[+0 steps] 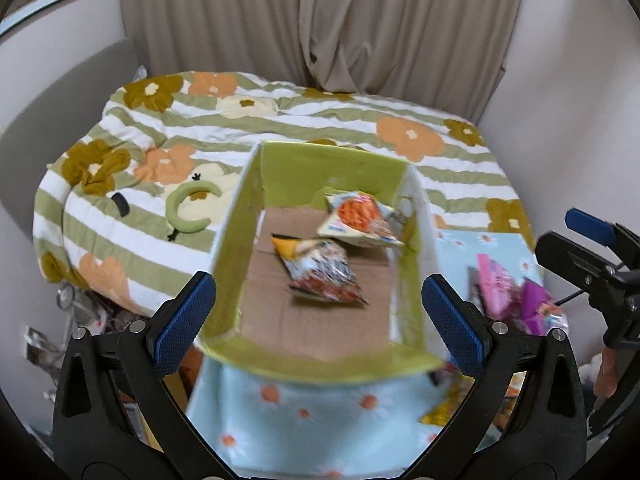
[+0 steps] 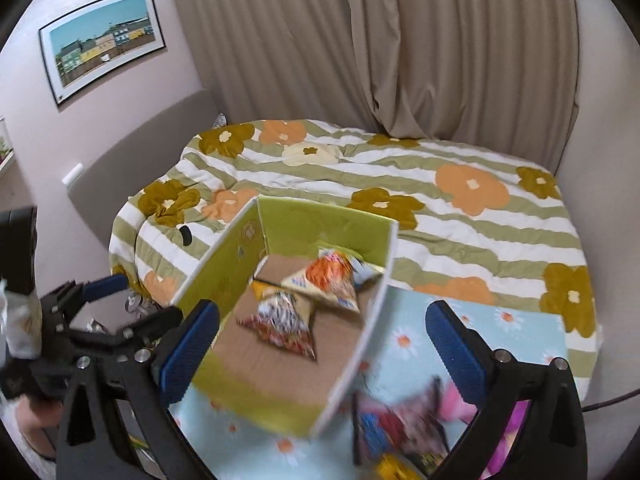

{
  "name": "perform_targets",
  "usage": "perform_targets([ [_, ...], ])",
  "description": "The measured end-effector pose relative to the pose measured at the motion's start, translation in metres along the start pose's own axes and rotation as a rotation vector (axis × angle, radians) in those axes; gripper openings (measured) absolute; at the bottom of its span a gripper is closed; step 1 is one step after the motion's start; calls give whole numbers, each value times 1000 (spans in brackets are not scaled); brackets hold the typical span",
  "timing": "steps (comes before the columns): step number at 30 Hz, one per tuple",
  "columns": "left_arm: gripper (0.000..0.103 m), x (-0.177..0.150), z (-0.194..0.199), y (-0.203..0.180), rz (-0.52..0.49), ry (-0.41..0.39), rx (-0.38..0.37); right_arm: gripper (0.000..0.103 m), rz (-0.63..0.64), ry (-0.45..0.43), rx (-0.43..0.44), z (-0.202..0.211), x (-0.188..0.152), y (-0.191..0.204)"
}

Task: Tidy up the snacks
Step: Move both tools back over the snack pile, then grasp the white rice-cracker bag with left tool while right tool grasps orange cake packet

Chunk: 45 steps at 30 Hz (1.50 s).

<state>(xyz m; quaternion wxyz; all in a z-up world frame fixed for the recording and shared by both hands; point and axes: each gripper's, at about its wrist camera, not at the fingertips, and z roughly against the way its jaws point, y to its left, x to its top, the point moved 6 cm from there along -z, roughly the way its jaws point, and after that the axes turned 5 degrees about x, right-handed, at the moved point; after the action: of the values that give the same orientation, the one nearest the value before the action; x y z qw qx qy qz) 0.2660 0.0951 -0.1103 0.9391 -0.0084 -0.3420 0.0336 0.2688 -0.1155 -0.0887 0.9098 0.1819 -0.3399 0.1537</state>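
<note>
An open cardboard box (image 1: pixel 332 164) with green inner walls stands on a light blue floral cloth (image 1: pixel 304 416); it also shows in the right wrist view (image 2: pixel 320 220). Two snack bags lie inside: an orange and white one (image 1: pixel 360 220) at the back right and a red, yellow and white one (image 1: pixel 324 274) nearer the middle. My left gripper (image 1: pixel 320 312) is open and empty above the box's near edge. My right gripper (image 2: pixel 322 344) is open and empty, over the box's right wall. Pink and purple snack packs (image 1: pixel 516 292) lie right of the box, blurred in the right wrist view (image 2: pixel 404 424).
The box sits at the foot of a bed with a striped floral duvet (image 1: pixel 280 120). A green curved pillow (image 1: pixel 188 208) lies on the duvet left of the box. Curtains (image 1: pixel 320 20) hang behind. More yellow packets (image 1: pixel 448 404) lie by the cloth's near right corner.
</note>
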Motion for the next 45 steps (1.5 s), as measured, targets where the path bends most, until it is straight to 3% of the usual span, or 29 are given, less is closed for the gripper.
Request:
perform_targets([
  [14, 102, -104, 49, -137, -72, 82, -153, 103, -128, 4, -104, 121, -116, -99],
  [21, 102, -163, 43, -206, -101, 191, -200, 103, -174, 32, -128, 152, -168, -147],
  [32, 102, -237, -9, -258, -90, 434, -248, 103, -254, 122, -86, 134, -236, -184],
  [42, 102, -278, -58, -280, -54, 563, -279, 103, -324, 178, -63, 102, -268, -201],
  [45, 96, -287, -69, -287, -41, 595, -293, 103, -353, 186, -57, 97, -273, -205],
])
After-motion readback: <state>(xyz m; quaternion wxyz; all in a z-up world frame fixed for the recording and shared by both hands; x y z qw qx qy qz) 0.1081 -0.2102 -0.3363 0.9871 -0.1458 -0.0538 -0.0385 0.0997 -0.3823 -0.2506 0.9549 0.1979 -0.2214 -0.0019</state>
